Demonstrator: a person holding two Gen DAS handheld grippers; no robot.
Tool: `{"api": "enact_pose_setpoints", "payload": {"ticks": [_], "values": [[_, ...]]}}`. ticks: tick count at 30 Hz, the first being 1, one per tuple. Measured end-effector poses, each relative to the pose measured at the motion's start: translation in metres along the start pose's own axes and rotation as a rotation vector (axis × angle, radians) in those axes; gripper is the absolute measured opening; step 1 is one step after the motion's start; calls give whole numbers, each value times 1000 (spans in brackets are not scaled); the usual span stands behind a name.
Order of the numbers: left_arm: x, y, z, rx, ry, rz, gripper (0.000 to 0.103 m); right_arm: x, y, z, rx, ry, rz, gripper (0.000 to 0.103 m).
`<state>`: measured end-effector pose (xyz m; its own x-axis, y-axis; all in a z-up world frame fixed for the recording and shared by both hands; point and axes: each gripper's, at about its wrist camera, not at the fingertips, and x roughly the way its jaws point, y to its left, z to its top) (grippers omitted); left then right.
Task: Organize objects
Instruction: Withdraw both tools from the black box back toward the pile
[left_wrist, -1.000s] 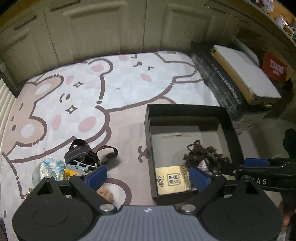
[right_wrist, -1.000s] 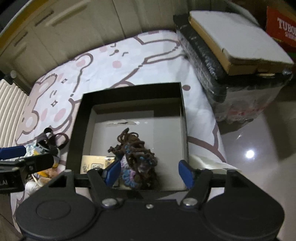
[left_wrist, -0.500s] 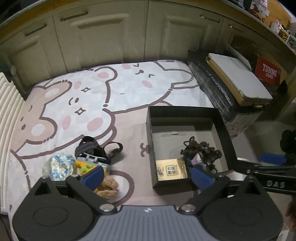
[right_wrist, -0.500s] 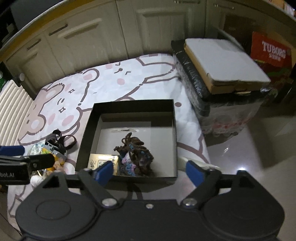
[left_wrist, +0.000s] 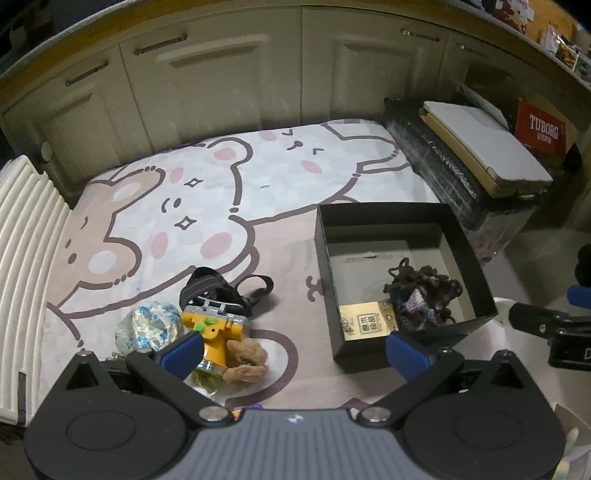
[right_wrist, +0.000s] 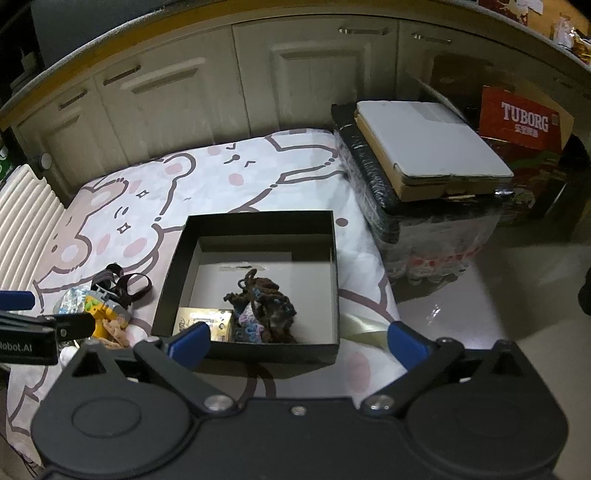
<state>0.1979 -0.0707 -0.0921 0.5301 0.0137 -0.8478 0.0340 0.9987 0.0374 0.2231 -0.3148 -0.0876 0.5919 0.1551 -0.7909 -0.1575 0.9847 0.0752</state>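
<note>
Both grippers are hanging above a cartoon bear mat (left_wrist: 258, 192) spread on the floor in front of cream cabinets (right_wrist: 184, 92). The left gripper (left_wrist: 295, 354) is spread wide with nothing between its blue pads (left_wrist: 183, 352); its jaws have just been opening the last bit. Same story for the right gripper (right_wrist: 295, 339): it has just been opening, it's gaping wide now, and it's empty too.

The black box (left_wrist: 323, 236) sits open on the mat. Inside, at the near end, there's a tangled dark yarn bundle (right_wrist: 264, 308) with some pastel bits in it, and right beside it a small gold packet (left_wrist: 367, 321) with printed characters lying flat in the near-left corner. They look like they touch, hard to be sure.

Left of the box, out on the mat, is the loose pile: a yellow headlamp (left_wrist: 216, 332) with its black strap (left_wrist: 221, 284) looped behind it, a crinkly blue-and-white ball (left_wrist: 147, 328) just beside it, and a tan plush thing (left_wrist: 245, 362) touching the lamp's front.

Off to the right is a black wrapped crate (right_wrist: 424, 221) with a flat white carton (right_wrist: 428, 140) on top, and a red Tuborg box (right_wrist: 524, 118) behind that.
</note>
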Motion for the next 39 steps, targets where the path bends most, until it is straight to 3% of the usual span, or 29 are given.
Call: {"api": "enact_pose_setpoints", "payload": {"ticks": [16, 26, 39], "values": [[-27, 17, -5, 30, -58, 58, 103, -14, 8, -3, 28, -23, 34, 103], [-38, 89, -17, -43, -59, 137, 103, -5, 54, 4, -71, -24, 94, 103], [-31, 158, -46, -156, -67, 189, 103, 14, 119, 12, -202, 4, 285, 103]]}}
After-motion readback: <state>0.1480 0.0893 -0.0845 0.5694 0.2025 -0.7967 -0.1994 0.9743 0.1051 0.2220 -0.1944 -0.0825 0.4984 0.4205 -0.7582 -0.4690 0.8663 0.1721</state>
